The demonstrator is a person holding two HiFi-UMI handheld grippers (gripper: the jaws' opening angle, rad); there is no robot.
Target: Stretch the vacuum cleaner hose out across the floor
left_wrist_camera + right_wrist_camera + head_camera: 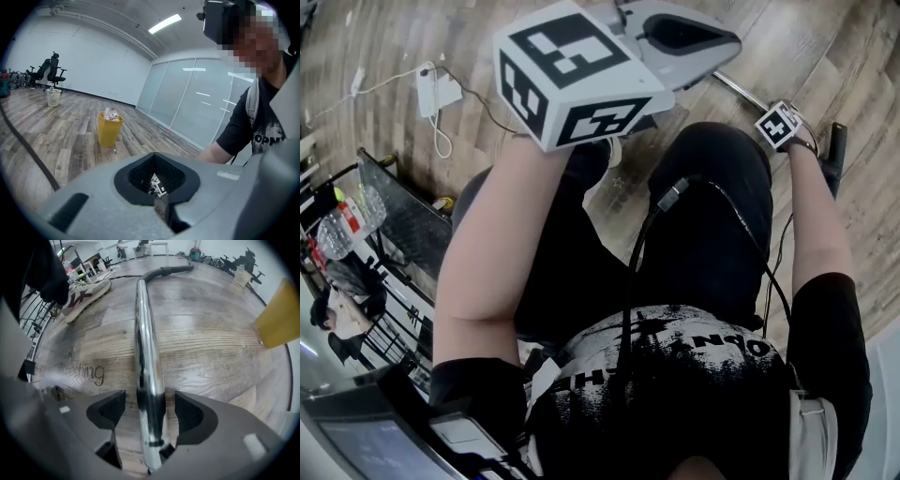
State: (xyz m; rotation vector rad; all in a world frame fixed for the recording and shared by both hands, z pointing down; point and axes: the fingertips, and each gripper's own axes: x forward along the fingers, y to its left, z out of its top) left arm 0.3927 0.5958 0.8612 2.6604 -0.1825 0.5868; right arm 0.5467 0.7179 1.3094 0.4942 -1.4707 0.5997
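The vacuum's chrome tube [146, 362] lies on the wood floor and runs away from me to the black hose [164, 272], which bends off to the right. My right gripper [150, 409] points down over the tube. Its jaws are open, one on each side, with a gap between each pad and the metal. In the head view a short piece of the tube [739, 90] shows beside the right gripper [834, 159]. The left gripper [712, 47] is raised in front of me. In its own view the left gripper [159, 197] is shut and holds nothing.
A yellow bin [109, 129] with bottles stands on the floor, also at the right gripper view's edge [279, 317]. My shoe [86, 294] is left of the tube. A black cable [28, 150], a white bucket [54, 97] and office chairs [49, 70] lie further off. A rack [394, 220] stands at my left.
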